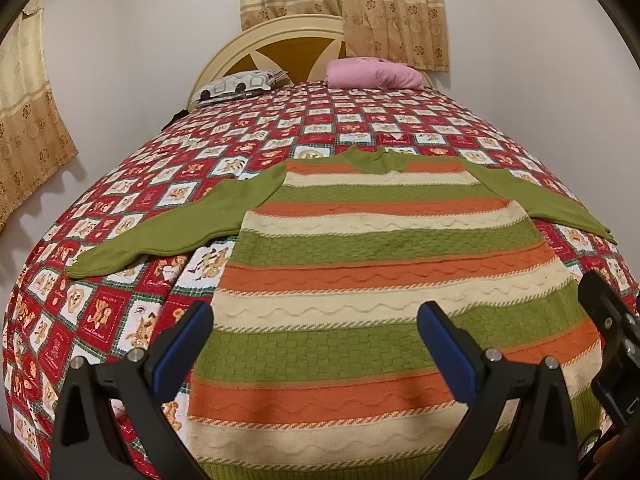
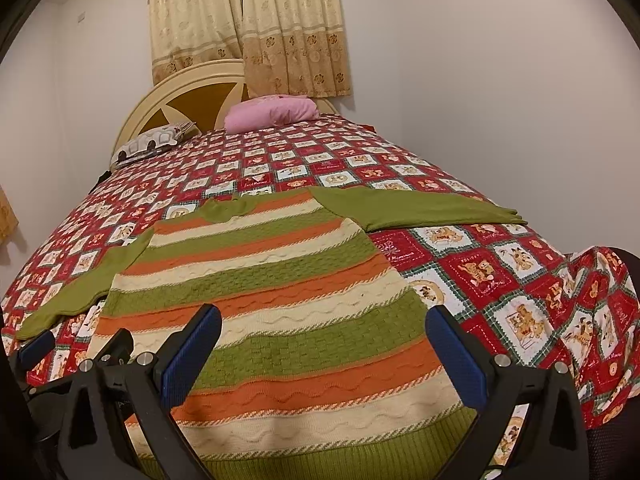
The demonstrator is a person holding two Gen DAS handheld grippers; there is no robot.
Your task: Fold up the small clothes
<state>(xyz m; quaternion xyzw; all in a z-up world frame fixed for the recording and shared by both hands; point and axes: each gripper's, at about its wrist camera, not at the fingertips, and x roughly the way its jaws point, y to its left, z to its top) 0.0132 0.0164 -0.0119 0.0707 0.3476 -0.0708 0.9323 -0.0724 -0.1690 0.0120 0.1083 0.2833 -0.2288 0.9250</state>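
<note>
Quilted bed (curtained room) bears flat sweater; left gripper, right gripper spread apart

Striped knit sweater, flat on bed, sleeves spread

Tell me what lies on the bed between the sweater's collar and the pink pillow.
Only bare bedspread. Both wrist views show nothing resting between the sweater collar and the pink pillow.
</note>
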